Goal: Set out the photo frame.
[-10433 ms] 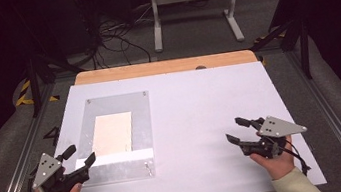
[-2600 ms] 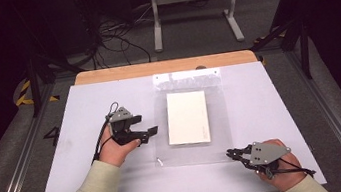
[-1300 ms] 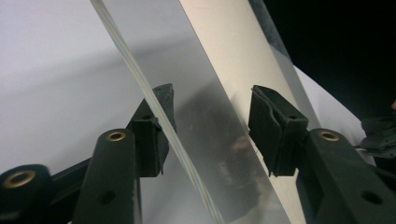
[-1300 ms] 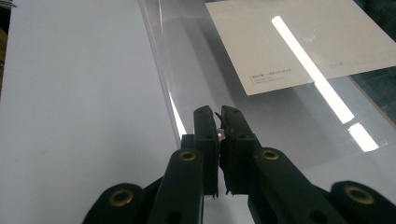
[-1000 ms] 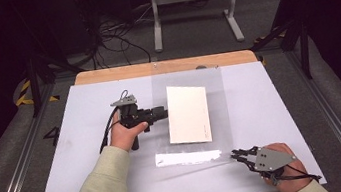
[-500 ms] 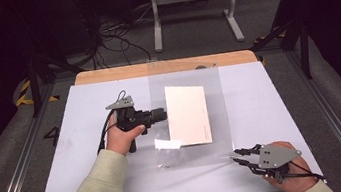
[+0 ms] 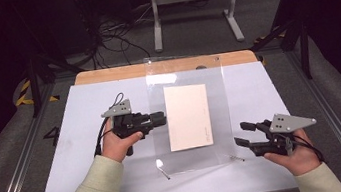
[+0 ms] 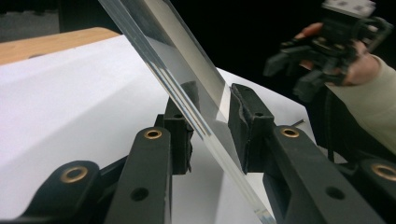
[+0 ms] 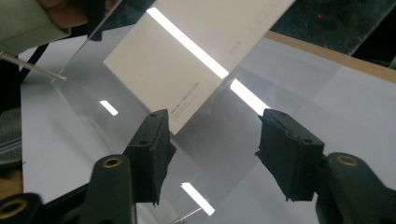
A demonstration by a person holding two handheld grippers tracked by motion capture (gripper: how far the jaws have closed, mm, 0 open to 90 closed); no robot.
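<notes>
A clear acrylic sheet (image 7: 218,94) with a white card (image 7: 188,116) in it hangs tilted above the white board (image 7: 85,188). My left gripper (image 7: 160,119) is shut on the sheet's left edge. In the left gripper view the sheet (image 8: 187,79) runs between the pads (image 8: 245,121), whose jaws have just been closing on it. My right gripper (image 7: 242,134) stands open at the sheet's near right corner, its jaws having just opened. Nothing sits between them in the right gripper view (image 9: 212,140), where the card (image 9: 201,51) lies ahead. Thin metal pins (image 7: 162,168) stick out of the sheet's near corners.
The white board lies on a wooden table (image 7: 105,75). Beyond the table stand a white metal frame (image 7: 193,2) and loose cables (image 7: 109,34) on the floor. Metal rails (image 7: 13,178) run along both sides of the table.
The right gripper has opened and drawn back from the sheet's near right corner. The left gripper has risen slightly with the sheet, which now hangs from it alone.
</notes>
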